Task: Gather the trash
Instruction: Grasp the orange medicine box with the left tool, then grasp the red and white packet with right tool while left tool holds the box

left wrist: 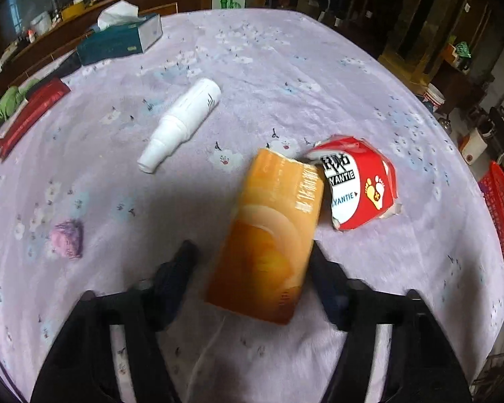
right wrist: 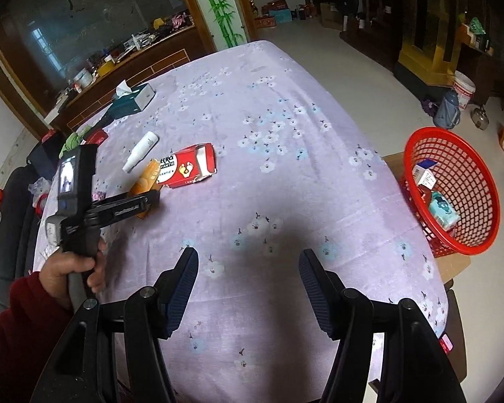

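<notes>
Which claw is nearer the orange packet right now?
Left. The left claw has its fingers either side of the orange packet; the right claw hangs open over bare tablecloth, well away from it.

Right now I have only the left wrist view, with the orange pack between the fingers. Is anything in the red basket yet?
Observer: Yes. The red basket holds a white-and-blue box and a teal pack.
Operator: What is the right hand-held gripper doing?
Observer: The right hand-held gripper is open and empty over bare tablecloth.
Operator: What does the basket stand on?
Observer: On a brown board beside the table edge.
</notes>
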Motion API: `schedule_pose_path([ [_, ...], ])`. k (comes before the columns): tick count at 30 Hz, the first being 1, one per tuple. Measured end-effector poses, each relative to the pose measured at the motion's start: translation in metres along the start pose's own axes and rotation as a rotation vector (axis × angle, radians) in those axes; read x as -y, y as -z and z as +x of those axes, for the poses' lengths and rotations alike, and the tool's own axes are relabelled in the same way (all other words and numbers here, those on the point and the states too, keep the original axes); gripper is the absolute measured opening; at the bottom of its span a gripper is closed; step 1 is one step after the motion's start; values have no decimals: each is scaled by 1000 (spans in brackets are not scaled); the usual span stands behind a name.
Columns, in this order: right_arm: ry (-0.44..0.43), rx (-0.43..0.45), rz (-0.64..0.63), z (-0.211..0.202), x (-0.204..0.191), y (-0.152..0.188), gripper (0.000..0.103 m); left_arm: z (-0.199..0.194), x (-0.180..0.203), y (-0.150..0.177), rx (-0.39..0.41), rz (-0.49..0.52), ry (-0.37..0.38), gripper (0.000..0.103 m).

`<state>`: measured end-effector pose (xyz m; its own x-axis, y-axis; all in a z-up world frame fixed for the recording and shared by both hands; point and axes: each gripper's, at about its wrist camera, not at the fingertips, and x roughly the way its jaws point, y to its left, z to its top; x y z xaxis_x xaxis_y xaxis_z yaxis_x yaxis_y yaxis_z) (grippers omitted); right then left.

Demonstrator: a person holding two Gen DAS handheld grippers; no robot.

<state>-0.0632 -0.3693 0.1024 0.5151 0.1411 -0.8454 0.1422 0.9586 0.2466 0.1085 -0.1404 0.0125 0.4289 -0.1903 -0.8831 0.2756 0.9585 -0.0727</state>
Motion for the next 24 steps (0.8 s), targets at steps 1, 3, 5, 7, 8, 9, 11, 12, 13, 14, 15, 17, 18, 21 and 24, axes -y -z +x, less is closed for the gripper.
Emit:
schedule_pose_path([
  [1, -8, -5, -6, 2, -1, -3, 67, 1, 0, -1, 4, 0, -4, 55],
  [3, -22, -11, -21, 7, -6, -9, 68, -1, -2, 0, 11, -15, 0, 54],
  [5, -39, -12, -51, 13, -13, -19, 72, -10, -6, 4, 30, -36, -1, 50],
  [7, -61, -15, -73, 22, -21, -28, 76, -20, -11, 9, 46, -47, 6, 49],
  [8, -78, -20, -81, 29, -25, -35, 79, -29, -14, 14, 62, -55, 5, 45],
  [9, -90, -23, -86, 35, -29, -40, 80, -35, -17, 15, 68, -60, 8, 45],
  [11, -105, -43, -103, 55, -39, -55, 81, -52, -23, 25, 88, -81, 11, 45],
  [12, -108, -48, -109, 63, -42, -60, 81, -60, -25, 30, 97, -87, 10, 45],
  [13, -125, -53, -114, 75, -47, -67, 81, -67, -27, 34, 105, -88, 8, 45],
  [14, -134, -57, -116, 82, -49, -72, 81, -71, -28, 37, 109, -90, 5, 45],
  [15, -150, -61, -118, 94, -52, -79, 81, -80, -31, 44, 115, -96, 4, 45],
  [17, -174, -83, -111, 120, -55, -93, 81, -90, -34, 53, 120, -98, 5, 45],
  [18, -171, -88, -109, 128, -56, -97, 81, -96, -36, 58, 124, -99, -1, 45],
  [21, -185, -103, -111, 162, -60, -112, 81, -111, -41, 71, 133, -107, 3, 45],
  [24, -191, -122, -80, 187, -58, -120, 81, -121, -46, 81, 138, -112, -6, 45],
])
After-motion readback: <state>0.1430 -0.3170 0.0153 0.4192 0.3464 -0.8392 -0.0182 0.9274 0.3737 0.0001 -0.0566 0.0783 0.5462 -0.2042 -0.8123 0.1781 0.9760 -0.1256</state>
